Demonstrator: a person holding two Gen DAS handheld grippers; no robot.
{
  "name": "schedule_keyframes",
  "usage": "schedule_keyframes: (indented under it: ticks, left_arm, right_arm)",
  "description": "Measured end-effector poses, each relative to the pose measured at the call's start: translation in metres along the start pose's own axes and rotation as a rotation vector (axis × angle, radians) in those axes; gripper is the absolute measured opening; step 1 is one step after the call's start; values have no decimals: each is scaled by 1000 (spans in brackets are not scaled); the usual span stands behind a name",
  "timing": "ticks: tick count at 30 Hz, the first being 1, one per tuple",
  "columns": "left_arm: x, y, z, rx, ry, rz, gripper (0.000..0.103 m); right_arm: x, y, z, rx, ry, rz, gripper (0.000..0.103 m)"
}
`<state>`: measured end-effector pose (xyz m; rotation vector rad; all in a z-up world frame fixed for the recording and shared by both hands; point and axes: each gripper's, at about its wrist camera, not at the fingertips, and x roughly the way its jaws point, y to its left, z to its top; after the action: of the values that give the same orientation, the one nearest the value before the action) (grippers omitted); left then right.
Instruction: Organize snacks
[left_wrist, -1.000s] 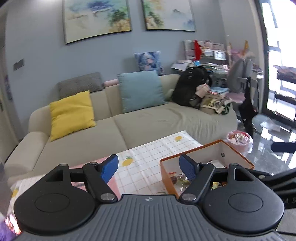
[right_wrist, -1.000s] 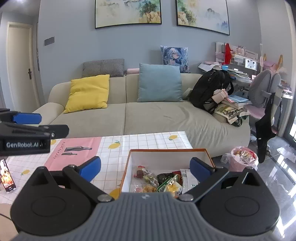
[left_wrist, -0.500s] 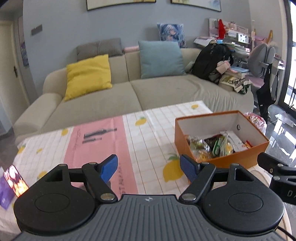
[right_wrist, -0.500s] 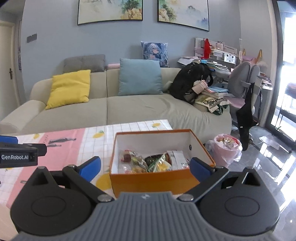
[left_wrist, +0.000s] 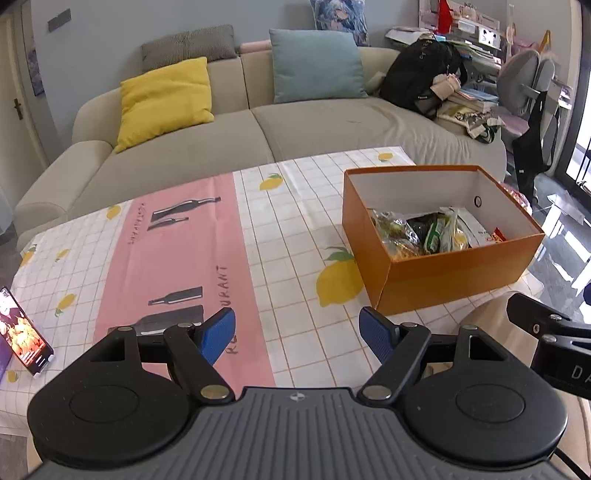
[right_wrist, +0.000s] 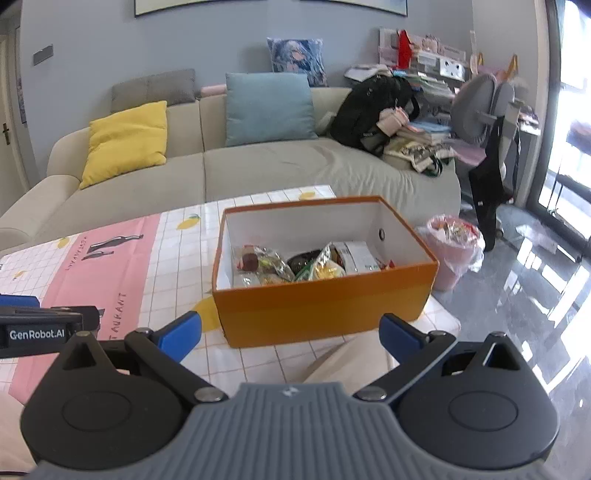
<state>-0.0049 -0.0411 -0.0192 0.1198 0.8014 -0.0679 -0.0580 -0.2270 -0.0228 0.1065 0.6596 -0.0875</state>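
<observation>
A: Where is the orange box (right_wrist: 325, 306) recorded?

B: At the right end of the table (left_wrist: 295, 236), on the lemon-print tablecloth (left_wrist: 177, 258), with its right wall near the table's right edge. It stands open-topped. Snack packets (right_wrist: 306, 264) are heaped along its near inner wall; the far half of the floor is hidden behind the wall in the left wrist view.

A: Pose of the tools?

B: The left gripper (left_wrist: 297, 334) is held low over the near edge of the table, left of the box, fingers spread wide with nothing between them. The right gripper (right_wrist: 290, 330) is held just before the near wall of the box, likewise spread wide and unloaded. Each tool's body is partly cut off at the side of the other's view.

A: Anything unresolved?

B: Individual packets cannot be told apart; only green, yellow and dark wrappers are made out. The print on the pink stripe is partly covered by the left fingers.

A: Surroundings?

B: A lit phone (left_wrist: 24, 332) is noted propped at the table's left edge. A beige sofa (left_wrist: 332, 136) is recorded beyond the far edge, and a pink bin (right_wrist: 452, 254) on the floor to the right of the table.
</observation>
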Motion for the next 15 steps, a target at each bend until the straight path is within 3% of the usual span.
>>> schedule_keyframes:
  ticks: [15]
  left_arm:
    - [-3,-1,2,5,-5,-2,89]
  right_arm:
    - [-5,6,0,-8,-11,20,100]
